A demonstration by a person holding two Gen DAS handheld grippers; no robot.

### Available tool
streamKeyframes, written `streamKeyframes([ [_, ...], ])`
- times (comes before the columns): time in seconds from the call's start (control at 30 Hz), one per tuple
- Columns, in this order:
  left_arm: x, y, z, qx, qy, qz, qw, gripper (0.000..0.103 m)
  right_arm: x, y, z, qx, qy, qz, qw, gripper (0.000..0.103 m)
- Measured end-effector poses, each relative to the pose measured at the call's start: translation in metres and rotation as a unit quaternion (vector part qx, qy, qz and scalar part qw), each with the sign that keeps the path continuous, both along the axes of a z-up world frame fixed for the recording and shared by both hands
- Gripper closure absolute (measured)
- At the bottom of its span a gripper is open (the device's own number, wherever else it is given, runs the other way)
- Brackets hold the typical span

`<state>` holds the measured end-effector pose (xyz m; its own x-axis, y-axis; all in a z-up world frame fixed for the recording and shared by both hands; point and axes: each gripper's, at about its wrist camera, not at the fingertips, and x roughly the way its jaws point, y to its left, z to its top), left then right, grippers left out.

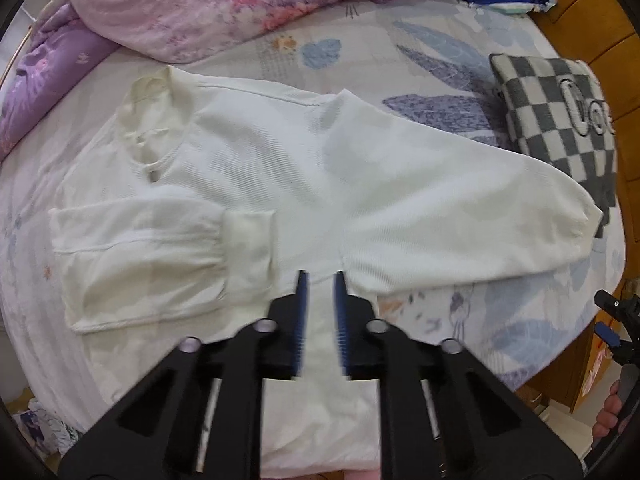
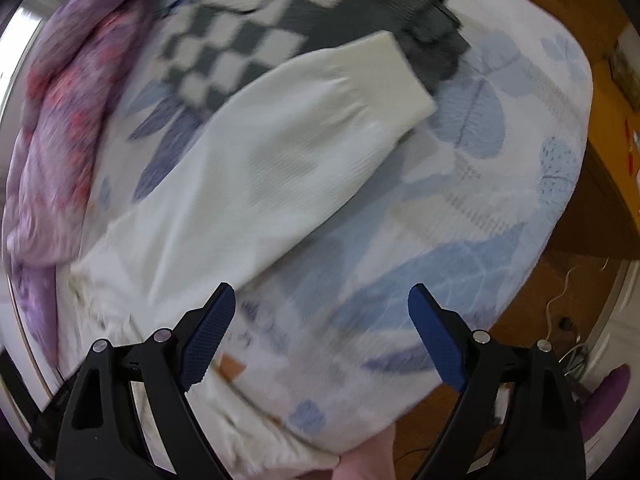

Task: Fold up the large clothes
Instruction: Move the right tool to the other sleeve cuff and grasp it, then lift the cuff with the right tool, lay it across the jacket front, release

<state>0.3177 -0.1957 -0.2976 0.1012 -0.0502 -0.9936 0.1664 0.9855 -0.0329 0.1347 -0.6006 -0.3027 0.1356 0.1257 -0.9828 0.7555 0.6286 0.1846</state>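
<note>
Left wrist view shows the white sweater (image 1: 256,184) flat on the bed (image 1: 460,320), one sleeve (image 1: 140,248) folded in, the other sleeve (image 2: 280,160) still out, my left claw (image 1: 320,312) nearly pinched together on nothing, right claw (image 2: 320,340) spread wide.

The sweater (image 1: 256,168) under my grippers is plain cream-white with a fine ribbed weave, its cuff (image 2: 394,76) a shade yellower. The bedsheet (image 1: 460,328) is white printed with pale blue and slate-purple leaves and small orange touches. The quilt (image 1: 208,4) is lilac with pink flowers. The pillow (image 1: 560,120) is checked dark grey and off-white. The fingers (image 2: 208,336) on my right gripper (image 2: 322,304) carry deep blue pads on black arms, and my left gripper (image 1: 322,292) matches. The floor (image 2: 560,240) is orange-brown wood.
</note>
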Motion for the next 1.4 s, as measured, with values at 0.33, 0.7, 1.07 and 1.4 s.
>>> streamKeyframes([
  [0.33, 0.046, -0.005, -0.078, -0.013, 0.030, 0.025, 0.9992, 0.103, 0.008, -0.080, -0.090, 0.050, 0.006, -0.115, 0.992, 0.018],
  [0.7, 0.060, -0.005, -0.150, 0.006, 0.079, 0.036, 0.9962, 0.103, 0.008, -0.089, -0.104, 0.076, -0.094, -0.214, 0.969, 0.072],
  [1.07, 0.062, -0.007, -0.165, 0.001, 0.070, 0.047, 0.9965, 0.102, 0.012, -0.058, -0.002, -0.019, -0.136, -0.179, 0.974, 0.091],
  [1.4, 0.064, -0.004, -0.171, -0.002, 0.065, 0.051, 0.9966, 0.102, 0.075, 0.003, 0.096, -0.065, -0.234, -0.040, 0.969, 0.091],
])
